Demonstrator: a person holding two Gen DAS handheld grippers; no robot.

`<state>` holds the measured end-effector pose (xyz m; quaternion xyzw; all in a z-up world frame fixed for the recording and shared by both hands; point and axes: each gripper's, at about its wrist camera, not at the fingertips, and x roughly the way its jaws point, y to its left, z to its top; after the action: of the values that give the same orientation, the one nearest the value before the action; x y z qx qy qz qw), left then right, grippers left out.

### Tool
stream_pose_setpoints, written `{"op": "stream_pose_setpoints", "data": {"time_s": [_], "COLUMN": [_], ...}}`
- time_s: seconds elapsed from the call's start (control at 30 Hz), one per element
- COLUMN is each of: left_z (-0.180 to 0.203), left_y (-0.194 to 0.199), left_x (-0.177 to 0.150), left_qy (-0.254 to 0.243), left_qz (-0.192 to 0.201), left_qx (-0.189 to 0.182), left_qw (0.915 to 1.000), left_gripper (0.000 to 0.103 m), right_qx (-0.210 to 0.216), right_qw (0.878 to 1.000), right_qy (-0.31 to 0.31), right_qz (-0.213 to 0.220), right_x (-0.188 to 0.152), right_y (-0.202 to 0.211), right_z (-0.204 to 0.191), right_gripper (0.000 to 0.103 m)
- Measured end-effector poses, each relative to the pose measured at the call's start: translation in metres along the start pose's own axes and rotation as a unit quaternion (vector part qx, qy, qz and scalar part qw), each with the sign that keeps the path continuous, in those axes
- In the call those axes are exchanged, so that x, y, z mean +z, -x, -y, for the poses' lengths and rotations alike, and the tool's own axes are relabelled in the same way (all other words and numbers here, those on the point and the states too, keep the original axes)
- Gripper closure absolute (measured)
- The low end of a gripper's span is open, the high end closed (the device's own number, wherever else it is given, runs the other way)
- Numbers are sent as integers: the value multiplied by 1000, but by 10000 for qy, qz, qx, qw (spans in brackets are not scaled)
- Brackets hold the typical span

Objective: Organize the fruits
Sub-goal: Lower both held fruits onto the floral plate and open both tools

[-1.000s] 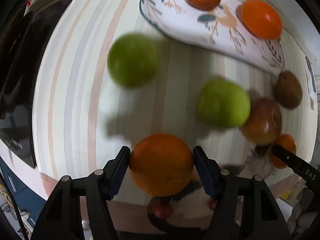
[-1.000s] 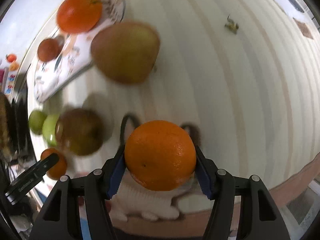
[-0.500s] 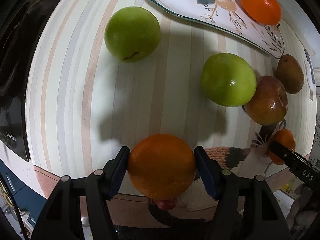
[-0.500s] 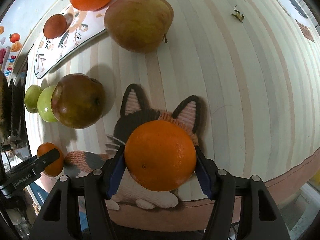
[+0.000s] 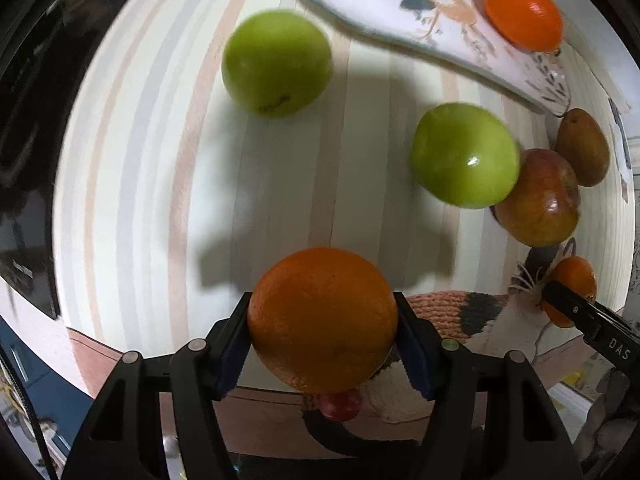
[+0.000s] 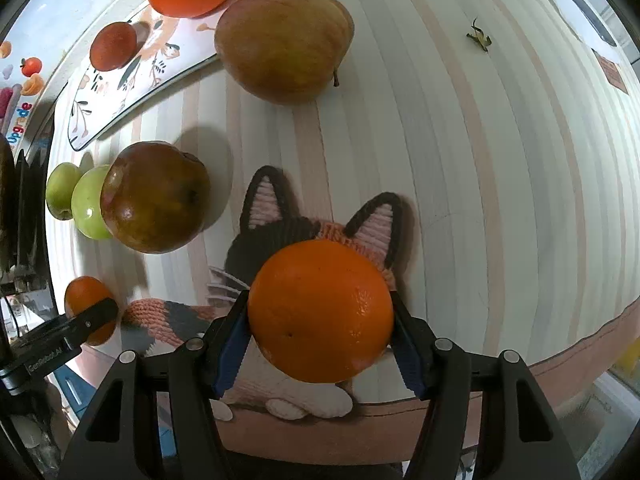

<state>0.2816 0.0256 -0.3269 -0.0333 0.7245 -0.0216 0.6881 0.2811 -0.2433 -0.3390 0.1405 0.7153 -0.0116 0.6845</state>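
1. A table (image 6: 500,168) draped in a pastel-striped cloth fills the scene.
2. Left of the table stands a dark, glossy surface (image 5: 24,128).
3. Overhead light throws soft shadows across the table.

- Bright orange round fruit (image 5: 322,320) between the blue-padded black left hand-held gripper (image 5: 322,344).
- Beyond it, two glossy green apples (image 5: 277,62) on pastel-striped table (image 5: 160,160).
- Farther off, white floral-patterned plate (image 5: 420,28).
- Below the right hand-held gripper (image 6: 320,340), calico knitted cat mat (image 6: 280,236).
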Motion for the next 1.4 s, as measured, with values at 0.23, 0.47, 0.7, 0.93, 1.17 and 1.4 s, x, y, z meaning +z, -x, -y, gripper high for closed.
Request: {"op": "stream_pose_setpoints", "data": {"time_s": [0.23, 0.47, 0.7, 0.93, 1.17, 1.4], "left_z": [16, 31, 33, 32, 34, 30], "left_y": [69, 128, 97, 46, 29, 36], "left_x": [11, 73, 154, 191, 196, 193], "left_qy": [-253, -281, -269, -165, -197, -21], "left_qz": [661, 1132, 831, 195, 43, 189], "left_qx": [-288, -629, -232, 89, 210, 190], "left_qw": [9971, 9912, 9959, 9996, 9996, 9996], "left_gripper": [40, 40, 40, 40, 39, 19], "right_qx": [297, 662, 190, -171, -264, -316], "right_qw": [9993, 9932, 9935, 9954, 9946, 9955], "right_qy": [13, 388, 671, 800, 857, 768], "right_qz": [245, 880, 902, 504, 530, 456], "right_x": [0, 39, 128, 164, 176, 181], "right_y": [37, 99, 71, 35, 25, 35], "right_z": [-5, -38, -62, -67, -69, -67], "right_gripper": [37, 37, 37, 37, 36, 9]}}
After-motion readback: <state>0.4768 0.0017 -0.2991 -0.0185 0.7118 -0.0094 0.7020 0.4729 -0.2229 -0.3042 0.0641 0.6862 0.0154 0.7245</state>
